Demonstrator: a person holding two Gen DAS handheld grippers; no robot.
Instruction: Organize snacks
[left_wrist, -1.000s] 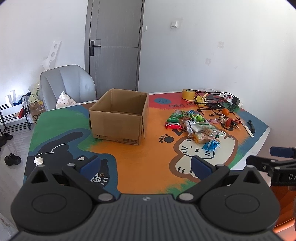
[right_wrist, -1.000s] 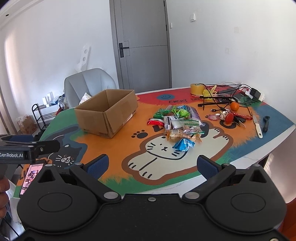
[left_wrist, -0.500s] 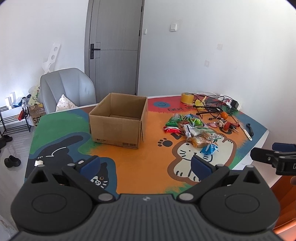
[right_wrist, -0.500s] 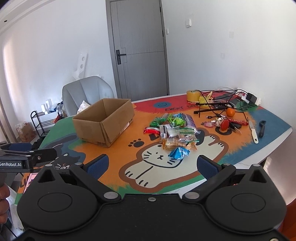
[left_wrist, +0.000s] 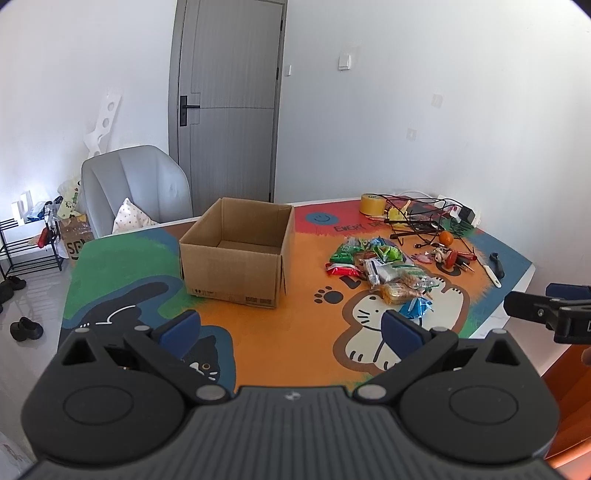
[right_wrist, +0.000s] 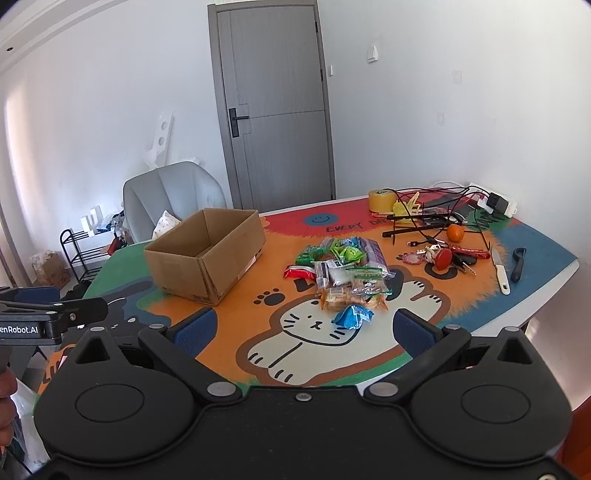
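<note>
A pile of snack packets (left_wrist: 384, 269) lies on the colourful cat-print table mat, right of an open empty cardboard box (left_wrist: 236, 254). The pile (right_wrist: 345, 273) and the box (right_wrist: 207, 251) also show in the right wrist view. A blue packet (right_wrist: 352, 316) sits at the pile's near edge. My left gripper (left_wrist: 291, 326) is open and empty, held above the near table edge. My right gripper (right_wrist: 303, 328) is open and empty, held back from the pile. Each gripper shows at the edge of the other's view.
At the table's far right lie a tape roll (right_wrist: 380, 199), tangled cables (right_wrist: 436, 212), an orange (right_wrist: 455, 233), keys, a knife (right_wrist: 499, 269) and a peeler (right_wrist: 518, 264). A grey chair (left_wrist: 136, 188) stands behind the table. A shoe rack (left_wrist: 22, 243) stands on the left.
Both grippers have pulled back and risen a little; the table and box look smaller and lower in both views. Nothing on the table has moved.
</note>
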